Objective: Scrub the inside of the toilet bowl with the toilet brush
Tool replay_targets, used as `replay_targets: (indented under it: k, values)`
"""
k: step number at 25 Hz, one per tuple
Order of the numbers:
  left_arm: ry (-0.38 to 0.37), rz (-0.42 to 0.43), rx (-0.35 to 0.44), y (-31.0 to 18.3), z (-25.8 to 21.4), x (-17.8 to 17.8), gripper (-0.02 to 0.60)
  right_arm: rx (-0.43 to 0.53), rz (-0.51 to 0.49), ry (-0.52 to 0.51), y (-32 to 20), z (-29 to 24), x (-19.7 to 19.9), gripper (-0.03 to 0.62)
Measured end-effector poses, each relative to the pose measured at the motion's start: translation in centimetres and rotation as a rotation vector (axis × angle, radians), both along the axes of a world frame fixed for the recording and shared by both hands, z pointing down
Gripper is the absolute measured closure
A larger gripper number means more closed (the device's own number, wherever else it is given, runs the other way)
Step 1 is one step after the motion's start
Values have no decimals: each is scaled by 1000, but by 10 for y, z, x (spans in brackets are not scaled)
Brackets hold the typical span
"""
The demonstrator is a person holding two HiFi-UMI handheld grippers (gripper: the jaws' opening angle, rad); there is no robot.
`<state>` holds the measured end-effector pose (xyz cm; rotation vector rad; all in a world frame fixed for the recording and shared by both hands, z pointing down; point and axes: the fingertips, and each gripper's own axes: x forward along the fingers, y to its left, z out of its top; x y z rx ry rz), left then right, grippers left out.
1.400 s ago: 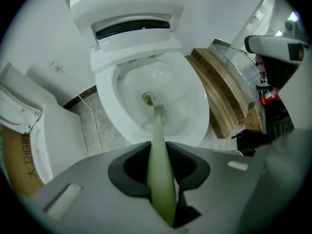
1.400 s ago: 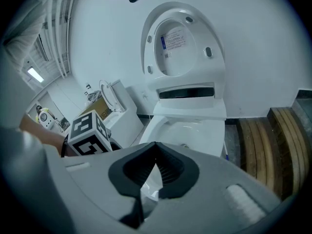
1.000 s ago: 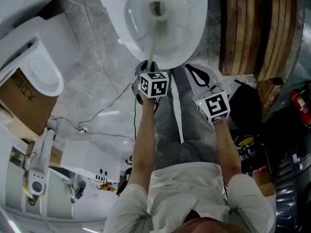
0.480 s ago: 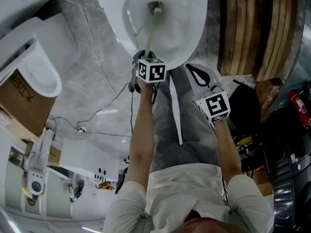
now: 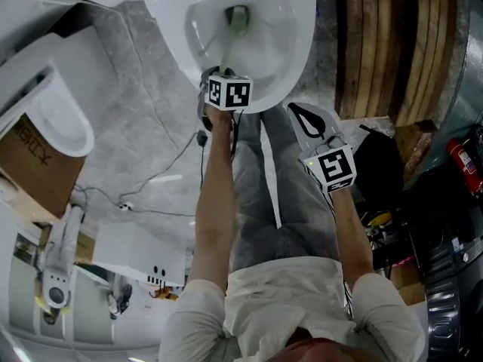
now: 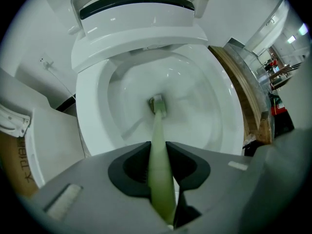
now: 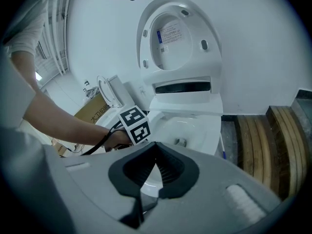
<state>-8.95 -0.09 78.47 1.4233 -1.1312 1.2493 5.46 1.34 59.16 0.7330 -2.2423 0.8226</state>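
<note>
The white toilet bowl [image 5: 283,47] lies at the top of the head view, its lid [image 7: 178,38] raised against the wall. A pale green toilet brush [image 5: 231,40] reaches down into it, and its head [image 6: 157,104] rests at the drain in the bowl's bottom. My left gripper [image 6: 161,156] is shut on the brush handle [image 6: 161,174] and hovers over the bowl's near rim [image 5: 226,89]. My right gripper [image 7: 156,149] is shut with nothing in it. It hangs back, right of the bowl [image 5: 311,123], and looks toward the toilet [image 7: 185,126].
A second white toilet fixture [image 5: 64,119] and a cardboard box [image 5: 30,161] stand at the left. Cables [image 5: 162,164] trail over the grey marble floor. Wooden planks [image 5: 392,44] lie right of the bowl, with a red fire extinguisher [image 5: 468,164] beyond them.
My left gripper has pushed forward over the rim, and the brush head has slid from the bowl's middle down to the drain. The right gripper has stayed put.
</note>
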Motion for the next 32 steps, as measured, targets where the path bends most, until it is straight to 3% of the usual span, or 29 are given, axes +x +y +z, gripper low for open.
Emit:
replay_targets:
  k: [10, 19, 24, 32]
  values:
    - [39, -47, 15, 23, -23, 1, 469, 33, 2, -4, 1, -11, 2, 591]
    - [132, -171, 127, 51, -75, -13, 471, 95, -10, 7, -2, -40, 10, 591]
    - [159, -173, 202, 64, -131, -16, 471, 131, -19, -7, -3, -75, 13, 591]
    - [231, -181, 423, 42, -260, -7, 469, 194, -15, -34, -17, -142, 14, 591]
